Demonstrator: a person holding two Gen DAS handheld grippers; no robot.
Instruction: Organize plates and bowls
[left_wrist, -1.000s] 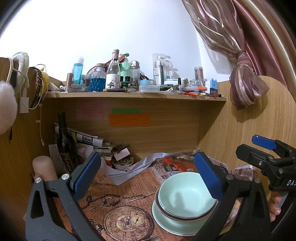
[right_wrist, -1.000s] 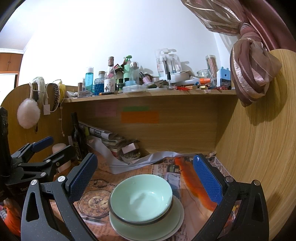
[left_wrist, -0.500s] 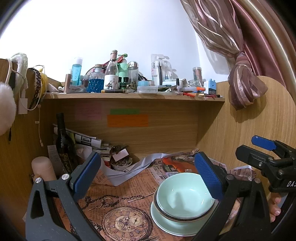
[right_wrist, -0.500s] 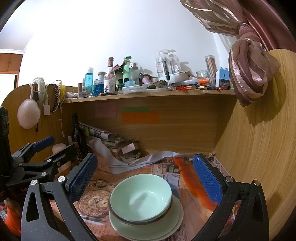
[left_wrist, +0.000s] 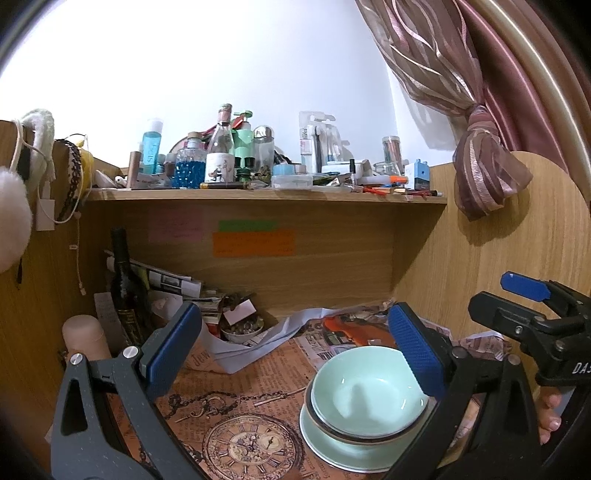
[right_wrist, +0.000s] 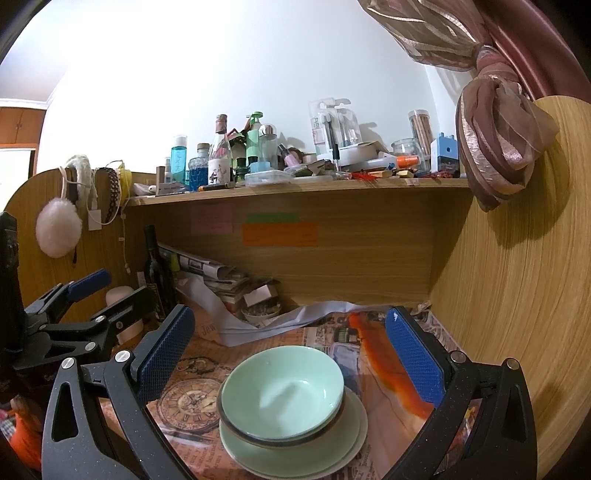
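Bowls (right_wrist: 282, 397) are sitting nested on a green plate (right_wrist: 354, 424), centred between the spread fingers of the right gripper (right_wrist: 284, 352). For the left gripper (left_wrist: 295, 349), also standing open and empty, the stack is lying off toward its right finger, so the right hand seems better placed.

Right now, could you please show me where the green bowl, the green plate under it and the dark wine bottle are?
green bowl (right_wrist: 284, 395), right wrist view, inner bottom of the bowl.
green plate (right_wrist: 352, 424), right wrist view, bare right rim.
dark wine bottle (left_wrist: 123, 284), left wrist view, shoulder of the bottle.
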